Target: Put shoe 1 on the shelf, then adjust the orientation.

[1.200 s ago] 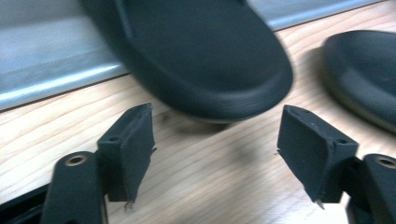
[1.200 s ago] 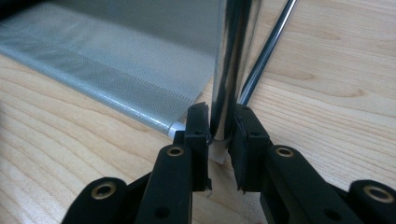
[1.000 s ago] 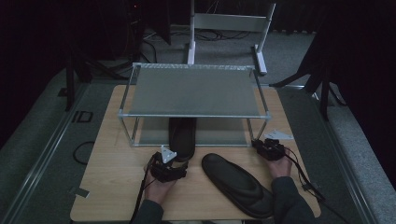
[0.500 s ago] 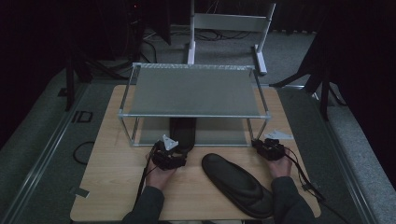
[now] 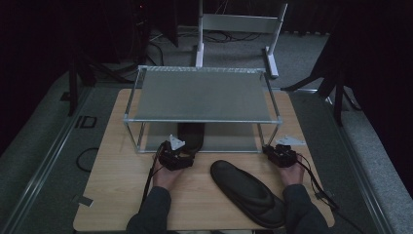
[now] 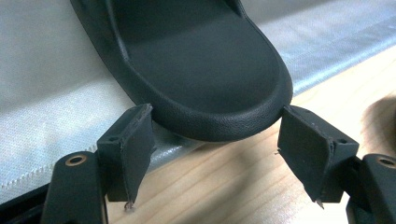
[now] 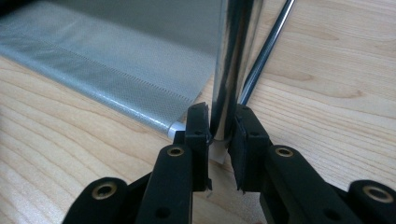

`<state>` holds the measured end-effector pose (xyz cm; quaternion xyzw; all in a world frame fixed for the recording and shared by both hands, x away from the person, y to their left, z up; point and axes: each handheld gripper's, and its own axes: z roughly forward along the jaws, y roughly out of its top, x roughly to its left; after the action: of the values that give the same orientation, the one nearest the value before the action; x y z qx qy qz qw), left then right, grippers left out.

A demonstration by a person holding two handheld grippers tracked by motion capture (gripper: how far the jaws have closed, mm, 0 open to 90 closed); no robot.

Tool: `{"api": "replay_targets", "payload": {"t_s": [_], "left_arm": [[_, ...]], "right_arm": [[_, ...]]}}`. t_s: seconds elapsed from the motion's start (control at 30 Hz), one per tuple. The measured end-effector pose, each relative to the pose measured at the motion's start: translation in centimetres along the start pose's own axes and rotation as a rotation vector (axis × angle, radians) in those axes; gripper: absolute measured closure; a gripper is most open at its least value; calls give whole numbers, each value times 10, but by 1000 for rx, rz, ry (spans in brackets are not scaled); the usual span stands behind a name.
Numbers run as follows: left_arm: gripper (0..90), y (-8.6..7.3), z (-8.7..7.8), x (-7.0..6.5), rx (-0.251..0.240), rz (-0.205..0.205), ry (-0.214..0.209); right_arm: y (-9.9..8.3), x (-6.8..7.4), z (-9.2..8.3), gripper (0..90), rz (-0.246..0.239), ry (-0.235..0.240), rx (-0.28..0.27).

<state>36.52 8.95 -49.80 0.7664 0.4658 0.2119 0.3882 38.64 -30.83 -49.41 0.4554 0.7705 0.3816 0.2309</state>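
Note:
A black slipper (image 5: 191,135) lies on the lower shelf of a metal shoe rack (image 5: 202,95), its rounded end (image 6: 219,116) jutting over the shelf's front edge. My left gripper (image 5: 176,155) is open, and that end sits between its wide jaws. The pad tips (image 6: 135,135) stand right at the slipper's sides, with no clear squeeze. A second black slipper (image 5: 248,192) lies on the wooden table between my hands. My right gripper (image 7: 218,140) is shut on the rack's chrome front right leg (image 7: 231,70), low down near the table (image 5: 280,155).
The rack stands across the far half of the table (image 5: 117,195), its top shelf bare. The grey fabric lower shelf (image 7: 116,56) sits just above the tabletop. A white frame (image 5: 238,29) stands on the floor behind. Cables trail from both grippers towards the near edge.
My left hand has moved forward toward the rack, bringing its jaws around the end of the slipper on the lower shelf. The right gripper has stayed on the leg.

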Motion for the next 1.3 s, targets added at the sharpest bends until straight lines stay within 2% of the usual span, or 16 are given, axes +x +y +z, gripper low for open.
{"api": "replay_targets", "payload": {"t_s": [0.1,0.27,0.43,0.47,0.5,0.6,0.77,1.03,1.1,1.17,1.3], "left_arm": [[284,1,1,1,-2,-10,4],[295,-6,-5,2,7,3,-1],[289,-17,-13,10,7,-10,3],[289,-21,-16,17,7,-28,11],[288,-21,-17,19,4,-23,18],[282,-21,-18,27,5,-34,27],[276,-18,-15,31,-17,-28,24],[253,-13,-7,33,10,-30,10],[254,-12,-6,34,19,-31,15],[253,-11,-5,33,25,-28,21],[253,-11,-5,33,26,-30,19]], "right_arm": [[0,0,0,782,-1,0,0],[0,0,0,782,-2,3,1],[0,-1,0,783,-5,5,1],[0,-1,0,783,-6,5,1],[0,0,0,783,-8,2,2],[1,0,0,783,-6,2,3],[1,0,0,782,-5,2,4],[1,-1,0,778,-8,5,7],[1,0,0,770,-7,-1,9],[2,1,-2,703,-6,-13,18],[2,2,-10,654,-16,-24,18]]}}
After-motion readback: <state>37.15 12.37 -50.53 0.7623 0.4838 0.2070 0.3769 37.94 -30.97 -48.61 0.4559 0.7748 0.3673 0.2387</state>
